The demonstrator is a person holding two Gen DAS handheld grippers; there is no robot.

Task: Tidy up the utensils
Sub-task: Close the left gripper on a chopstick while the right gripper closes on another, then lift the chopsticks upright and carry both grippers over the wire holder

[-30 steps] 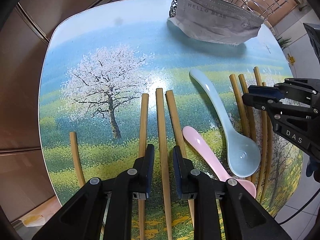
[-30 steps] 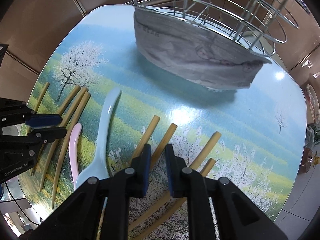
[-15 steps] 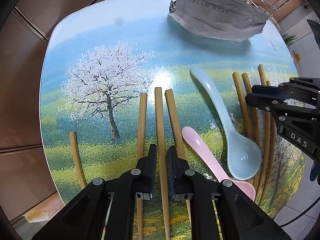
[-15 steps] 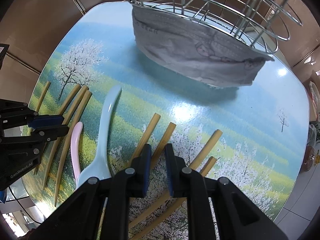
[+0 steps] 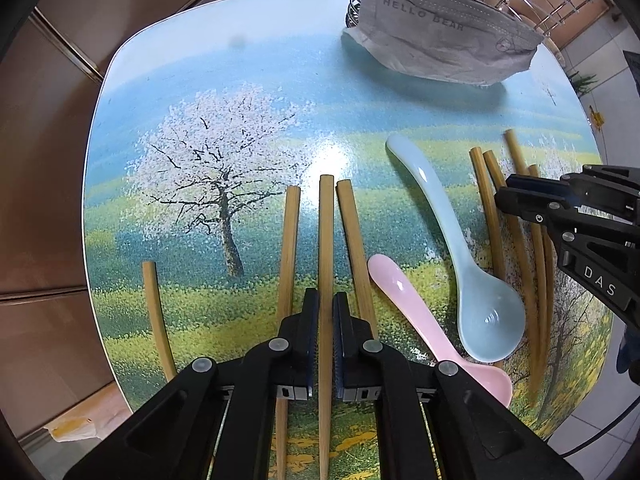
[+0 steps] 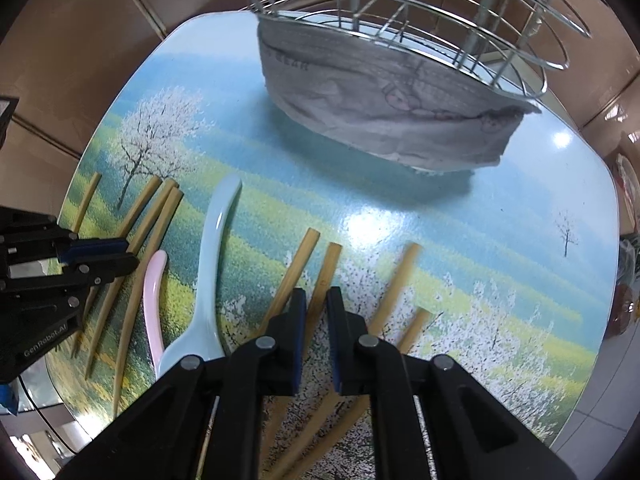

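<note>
Several bamboo chopsticks lie on a table (image 5: 248,80) printed with a blossom tree. My left gripper (image 5: 326,308) is shut on the middle chopstick (image 5: 326,240) of three lying side by side. A pale blue spoon (image 5: 460,256) and a pink spoon (image 5: 420,320) lie to its right. My right gripper (image 6: 316,308) is shut on a chopstick (image 6: 326,272) in the right-hand group. It also shows at the right edge of the left wrist view (image 5: 520,196). The blue spoon (image 6: 212,256) and pink spoon (image 6: 150,300) lie left of it.
A wire basket (image 6: 400,8) with a grey face mask (image 6: 380,116) draped over its side stands at the far side of the table. A single chopstick (image 5: 156,312) lies near the left edge. Brown tiled floor surrounds the table.
My left gripper has closed from open onto the middle chopstick. My right gripper stays shut on its chopstick, and its view has shifted toward the basket.
</note>
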